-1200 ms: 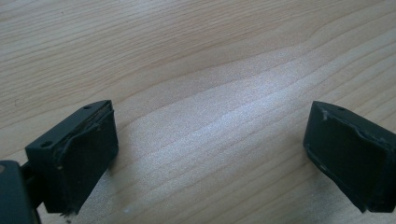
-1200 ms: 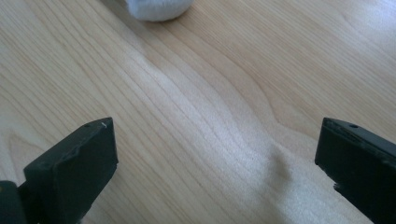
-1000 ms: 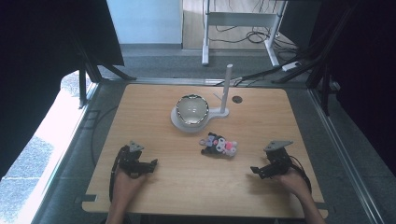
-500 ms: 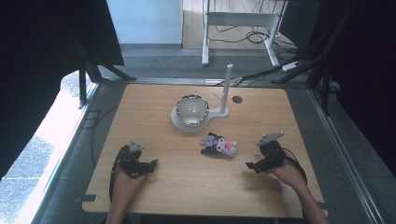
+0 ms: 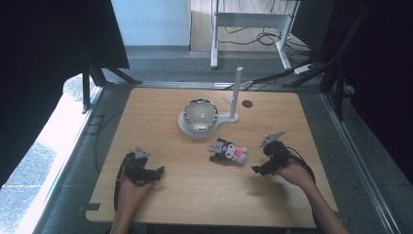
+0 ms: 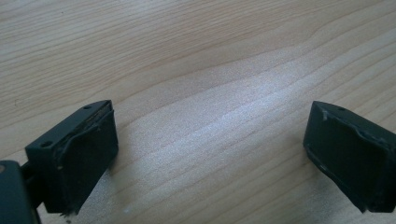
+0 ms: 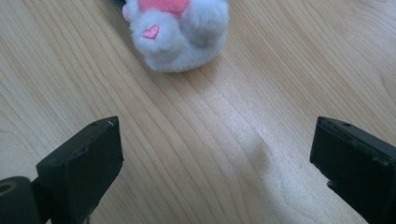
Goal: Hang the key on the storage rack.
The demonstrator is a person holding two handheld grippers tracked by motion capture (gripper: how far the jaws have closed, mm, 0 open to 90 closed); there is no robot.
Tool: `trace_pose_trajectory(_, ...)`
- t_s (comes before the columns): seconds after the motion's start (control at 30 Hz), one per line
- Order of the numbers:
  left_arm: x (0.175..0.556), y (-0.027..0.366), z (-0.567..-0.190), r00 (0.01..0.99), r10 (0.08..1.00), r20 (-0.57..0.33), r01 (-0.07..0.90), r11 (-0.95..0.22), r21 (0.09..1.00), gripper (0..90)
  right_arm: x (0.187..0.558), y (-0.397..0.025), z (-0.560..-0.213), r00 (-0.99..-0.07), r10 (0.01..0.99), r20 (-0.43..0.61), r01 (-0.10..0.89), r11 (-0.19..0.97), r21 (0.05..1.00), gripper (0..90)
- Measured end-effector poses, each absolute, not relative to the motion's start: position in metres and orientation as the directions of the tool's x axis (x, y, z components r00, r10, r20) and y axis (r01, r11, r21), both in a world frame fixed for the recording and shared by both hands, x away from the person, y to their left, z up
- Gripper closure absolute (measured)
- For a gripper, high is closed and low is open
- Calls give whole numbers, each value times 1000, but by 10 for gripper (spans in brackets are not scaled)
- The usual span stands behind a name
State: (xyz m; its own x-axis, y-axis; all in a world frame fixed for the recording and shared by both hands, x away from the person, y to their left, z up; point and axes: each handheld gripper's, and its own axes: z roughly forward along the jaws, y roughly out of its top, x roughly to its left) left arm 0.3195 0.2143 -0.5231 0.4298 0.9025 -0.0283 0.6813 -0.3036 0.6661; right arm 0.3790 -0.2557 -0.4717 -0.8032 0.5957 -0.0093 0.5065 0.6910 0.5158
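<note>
Hands hold both tools low over the wooden table (image 5: 160, 112). Left gripper (image 5: 155, 173) and right gripper (image 5: 256, 169) have jaws spread, empty. Just beyond the right one lies a plush toy (image 5: 228, 151); farther back, a bowl (image 5: 199, 114) beside a white post (image 5: 237, 89).

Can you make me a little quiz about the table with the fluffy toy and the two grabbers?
1. True or false: the right gripper is squeezing the plush toy.
2. What lies between the jaws of the left gripper? A) a spoon B) bare wooden table C) the toy
3. Fill in: the round bowl sits on a white ____ with a tall post.

Key
1. False: its jaws are wide apart and the toy lies ahead of them, untouched.
2. B
3. stand
</note>
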Motion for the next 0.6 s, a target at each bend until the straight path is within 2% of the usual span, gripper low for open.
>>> trace_pose_trajectory(0.6,319,214,-523,431,902,-27,681,-306,665,29,407,-216,-462,-862,507,-19,460,796,394,53)
